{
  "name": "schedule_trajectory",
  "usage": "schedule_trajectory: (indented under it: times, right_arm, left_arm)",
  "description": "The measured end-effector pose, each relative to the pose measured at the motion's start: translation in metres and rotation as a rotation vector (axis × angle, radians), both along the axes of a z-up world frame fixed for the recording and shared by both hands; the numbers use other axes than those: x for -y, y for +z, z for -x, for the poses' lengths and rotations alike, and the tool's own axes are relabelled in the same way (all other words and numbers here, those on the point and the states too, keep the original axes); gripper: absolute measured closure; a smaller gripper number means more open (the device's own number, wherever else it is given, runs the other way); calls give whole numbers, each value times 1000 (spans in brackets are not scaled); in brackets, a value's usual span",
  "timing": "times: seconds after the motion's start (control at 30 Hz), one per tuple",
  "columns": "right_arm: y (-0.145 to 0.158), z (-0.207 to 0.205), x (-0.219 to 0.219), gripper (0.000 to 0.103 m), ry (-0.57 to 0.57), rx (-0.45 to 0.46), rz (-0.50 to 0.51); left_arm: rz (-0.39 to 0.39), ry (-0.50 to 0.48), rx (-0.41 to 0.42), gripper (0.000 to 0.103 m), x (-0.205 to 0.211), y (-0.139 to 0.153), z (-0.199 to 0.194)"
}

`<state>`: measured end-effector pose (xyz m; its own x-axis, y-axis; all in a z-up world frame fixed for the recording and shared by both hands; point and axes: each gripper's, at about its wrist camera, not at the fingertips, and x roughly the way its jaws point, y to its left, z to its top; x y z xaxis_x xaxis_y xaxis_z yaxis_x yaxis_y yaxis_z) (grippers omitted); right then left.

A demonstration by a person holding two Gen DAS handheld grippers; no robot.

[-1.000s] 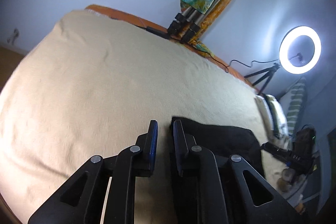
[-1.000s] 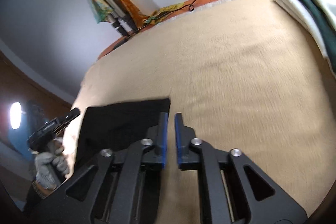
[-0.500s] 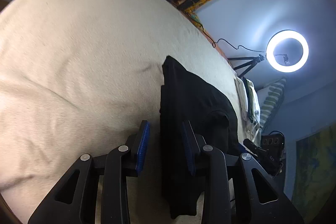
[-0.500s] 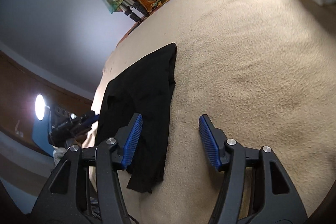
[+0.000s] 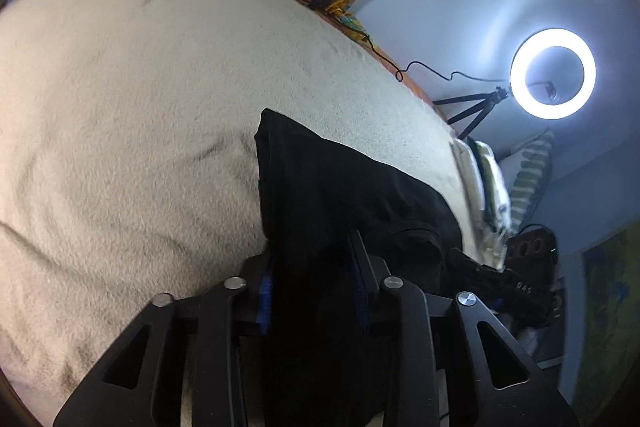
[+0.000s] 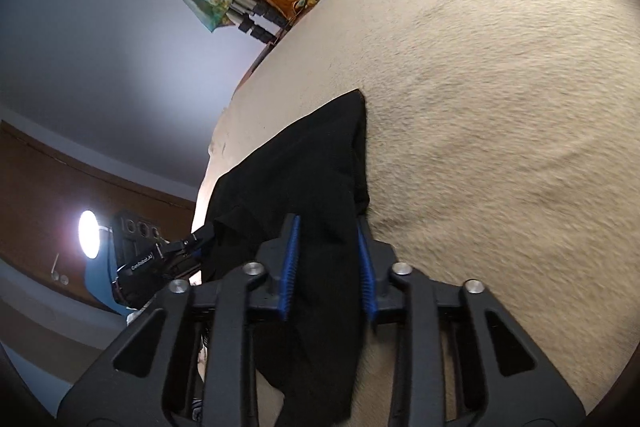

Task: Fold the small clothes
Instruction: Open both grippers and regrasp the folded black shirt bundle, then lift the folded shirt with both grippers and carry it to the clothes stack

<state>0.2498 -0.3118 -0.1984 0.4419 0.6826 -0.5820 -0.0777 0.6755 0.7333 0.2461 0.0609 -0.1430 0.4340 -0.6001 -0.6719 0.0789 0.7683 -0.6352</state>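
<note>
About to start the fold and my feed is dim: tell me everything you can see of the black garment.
The black garment is plain dark soft cloth, too dark to show seams or type. It lies partly bunched on the beige blanket, one corner pointing away across the bed. Its near edges run between the blue pads of both tongs, left and right, which are closing on it. Nothing else touches it.

The black garment (image 5: 340, 195) is matt, soft cloth with faint ribbing. Beneath it the cream blanket (image 5: 132, 99) looks fuzzy and napped. The left gripper (image 5: 313, 291) and right gripper (image 6: 328, 267) are matt black plastic with ridged blue pads (image 6: 289, 267) and shiny metal rivets (image 5: 235, 283).
</note>
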Motion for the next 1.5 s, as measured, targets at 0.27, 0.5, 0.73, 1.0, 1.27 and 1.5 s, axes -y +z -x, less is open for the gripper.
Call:
schedule_trajectory:
  times: [0.27,0.5,0.73,1.0,1.27,1.5]
  right_arm:
    - [33,10,-22,95,38,120,238]
    - [74,28,-25,95,68,227,342]
    - [110,44,6,95,40,285,388]
    - [138,55,90,95,-60,301,451]
    - [172,56,184,95,-175,326,559]
    - [196,30,252,96,-243,358,656]
  left_arm:
    - [-142,-28,153,98,14,31,17]
    - [-158,-60,242,99,39,61,30]
    - [-119,-115,316,99,90,89,27]
    - [-71,-203,369,99,171,106,13]
    - [-19,-267,415,99,265,119,-11]
    - [-4,-296,478,99,356,138,-48]
